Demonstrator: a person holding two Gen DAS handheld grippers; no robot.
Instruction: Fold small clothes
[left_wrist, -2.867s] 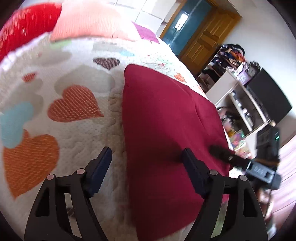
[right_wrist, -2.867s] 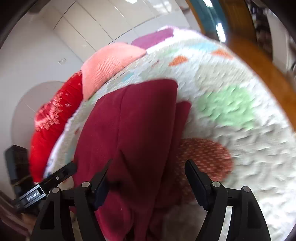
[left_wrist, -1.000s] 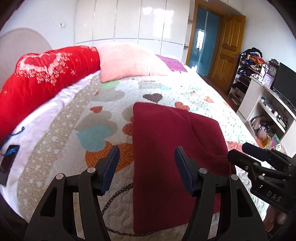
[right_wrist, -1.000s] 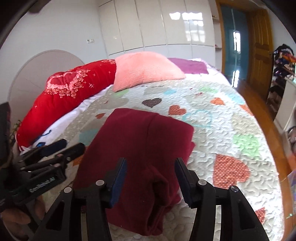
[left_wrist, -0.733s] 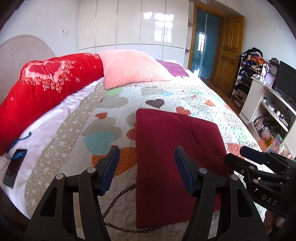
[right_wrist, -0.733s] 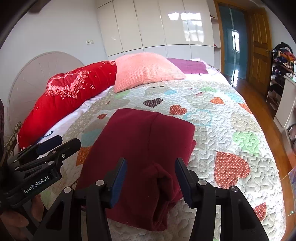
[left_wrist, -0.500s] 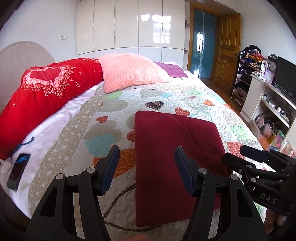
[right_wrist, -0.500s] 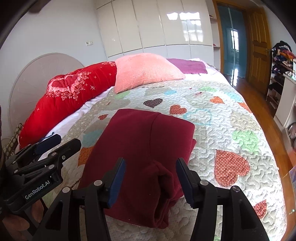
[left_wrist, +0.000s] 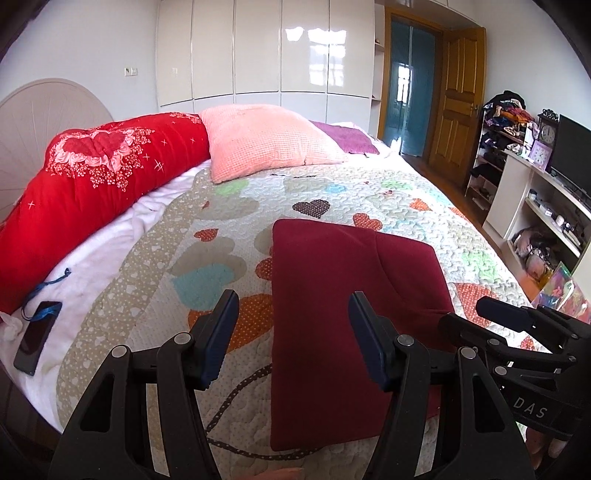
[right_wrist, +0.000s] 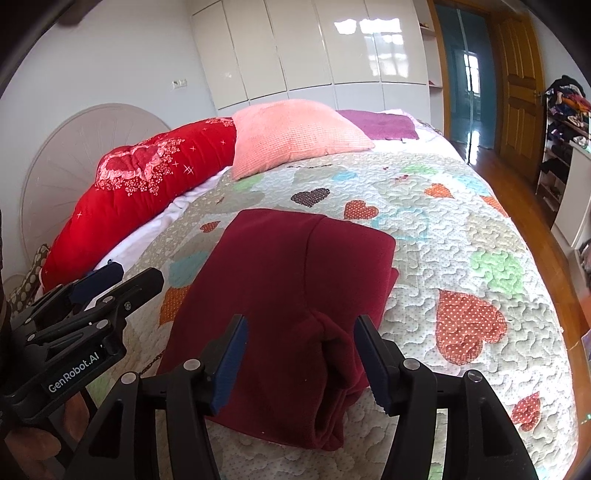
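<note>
Left claw (left_wrist: 290, 334): wide open, holding nothing, up off the bed, near the close edge.
Right claw (right_wrist: 299, 360): wide open too, holding nothing, up above the close right end of the cloth.
Dark red cloth (left_wrist: 343, 310): flat on the bed cover, folded into a long shape, just ahead of both claws and below them.
Long way of the cloth: from the close edge of the bed toward the pillows, the same way both claws point.
Side from left claw: mostly ahead and a bit to the right; straight left edge (left_wrist: 274, 325) between the two fingers.
Side from right claw: straight ahead; lumpy rolled part (right_wrist: 332, 354) between the fingers, not touching them.
Nearer claw: hard to tell; both about as close, left by the neat edge, right by the thick lumpy end.
Likely next: maybe one more fold, close end up to far end, or done; cannot tell for sure.
Bed cover (left_wrist: 402, 206): white with colored hearts, under the cloth.
Pink pillow (left_wrist: 266, 140): far back, well apart from the cloth.
Red pillow (left_wrist: 92, 177): far back on the left.
</note>
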